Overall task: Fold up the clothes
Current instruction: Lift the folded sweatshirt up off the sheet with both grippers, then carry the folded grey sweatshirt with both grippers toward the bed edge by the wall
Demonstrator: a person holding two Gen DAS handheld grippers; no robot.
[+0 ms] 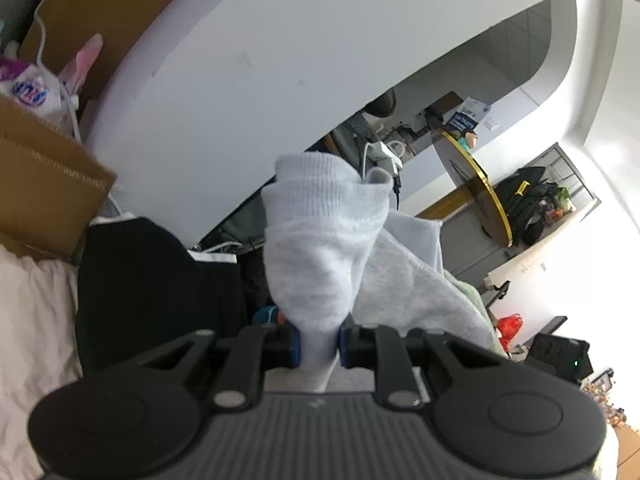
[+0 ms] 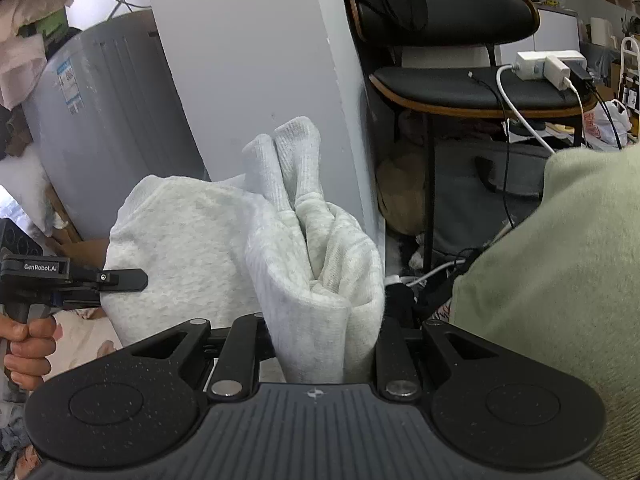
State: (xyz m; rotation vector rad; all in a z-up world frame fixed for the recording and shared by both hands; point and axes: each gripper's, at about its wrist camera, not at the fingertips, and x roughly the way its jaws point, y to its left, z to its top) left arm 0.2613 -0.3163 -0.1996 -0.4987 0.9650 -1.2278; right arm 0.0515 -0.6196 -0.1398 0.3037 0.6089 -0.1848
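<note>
In the left wrist view, the left claw [image 1: 319, 344] is nearly closed, its blue pads pinching a bunched end of the light grey garment [image 1: 332, 248], whose ribbed cuff stands up straight ahead of the claw while the rest of the cloth falls away to the right of that cuff. To the left of the garment lies a black garment [image 1: 152, 280] on pale pink bedding [image 1: 32, 320], and further left of it a cardboard box [image 1: 44, 184] stands, with a printed packet and a pink-eared soft thing above its rim; whether they sit inside it I cannot tell. In the right wrist view, the right claw [image 2: 320, 344] is likewise nearly closed, gripping a thick gathered fold of the same grey garment [image 2: 192, 240], two ribbed cuffs poking up just above the grip. Left of the garment the other claw, held in a person's hand [image 2: 24, 344], appears from the side; right of it hangs a pale green cloth [image 2: 560, 280], and behind it a black chair [image 2: 480, 88] carries a white power strip. The step in hand seems to be carrying the garment, held at two ends, toward a lay-down. The next move likely calls for drawing the two grips apart to take out the bunching, then laying the cloth flat on the bedding before any fold is made.
</note>
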